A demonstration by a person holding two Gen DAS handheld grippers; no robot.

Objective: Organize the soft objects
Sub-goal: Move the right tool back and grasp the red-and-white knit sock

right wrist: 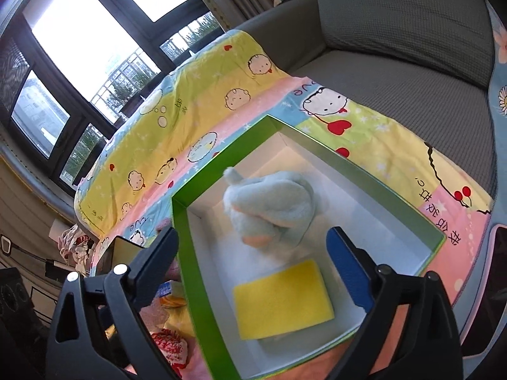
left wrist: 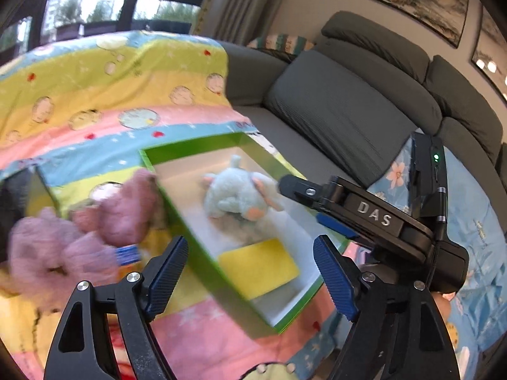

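A green box [left wrist: 196, 147] with a white inside lies on a cartoon-print blanket. In it a pale blue plush toy [left wrist: 237, 193] lies toward the far end, with a yellow sponge [left wrist: 258, 266] at the near end. My left gripper [left wrist: 252, 272] hangs open over the box's near end, holding nothing. A blurred pink plush toy [left wrist: 63, 243] lies outside the box to its left. My right gripper [left wrist: 304, 205] reaches in from the right beside the blue toy. In the right wrist view, my right gripper [right wrist: 253, 259] is open above the blue plush toy [right wrist: 269, 202] and the sponge [right wrist: 282, 300], touching neither.
The blanket [left wrist: 95, 79] covers a raised surface beside a grey sofa [left wrist: 348, 110]. A blue floral cloth [left wrist: 475, 237] lies at the right. Left of the box [right wrist: 190, 285] are a small blue-and-white packet [right wrist: 166, 288] and a red-and-white item [right wrist: 171, 345]. Windows stand behind.
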